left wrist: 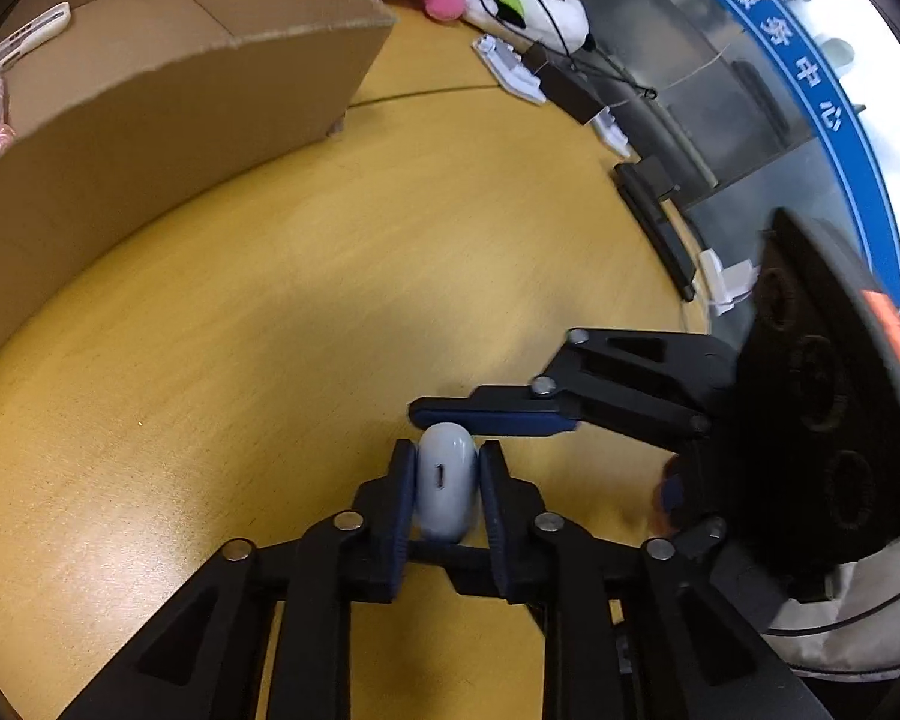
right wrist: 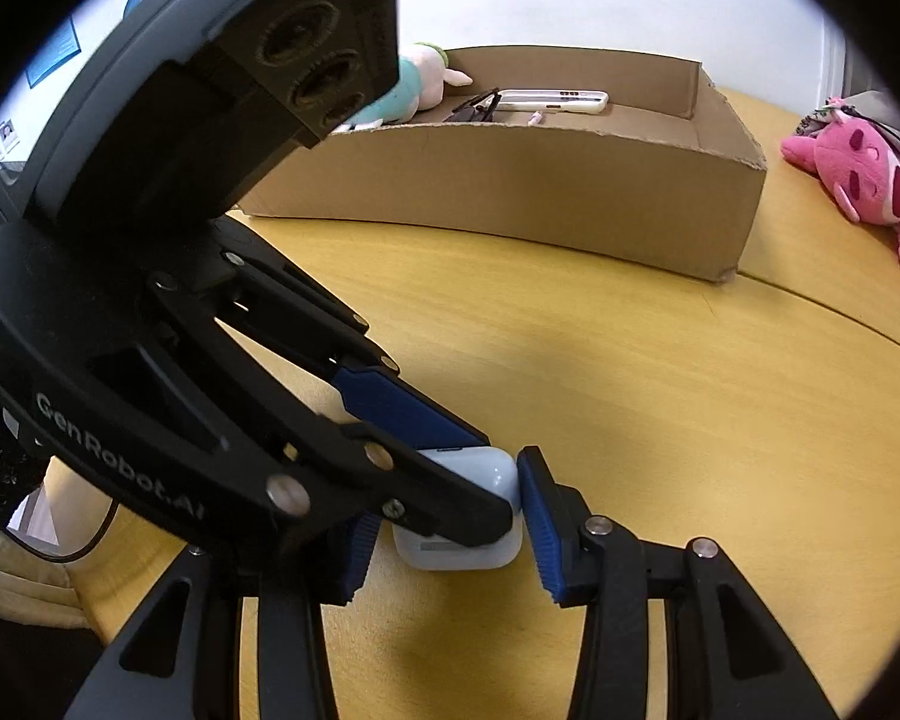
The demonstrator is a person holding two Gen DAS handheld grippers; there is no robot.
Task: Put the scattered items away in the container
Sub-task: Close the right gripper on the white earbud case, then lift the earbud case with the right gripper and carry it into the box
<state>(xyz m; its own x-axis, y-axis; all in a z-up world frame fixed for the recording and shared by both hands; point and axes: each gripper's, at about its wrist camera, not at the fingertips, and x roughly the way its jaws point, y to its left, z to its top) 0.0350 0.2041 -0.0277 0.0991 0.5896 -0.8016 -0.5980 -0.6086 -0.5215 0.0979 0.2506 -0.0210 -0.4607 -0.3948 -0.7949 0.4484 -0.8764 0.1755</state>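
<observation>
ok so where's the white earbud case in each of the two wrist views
left wrist view: white earbud case sits low centre, clamped between the left gripper fingers.
right wrist view: the case sits low centre, partly hidden behind the left gripper, with the right gripper fingers either side.
shared landmark: the cardboard box.

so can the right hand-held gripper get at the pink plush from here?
Probably not yet: the right hand-held gripper straddles the white earbud case that the left hand-held gripper clamps. The pink plush lies far off, beyond the cardboard box.

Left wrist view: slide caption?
Left hand-held gripper shut on white earbud case beside the cardboard box.
</observation>
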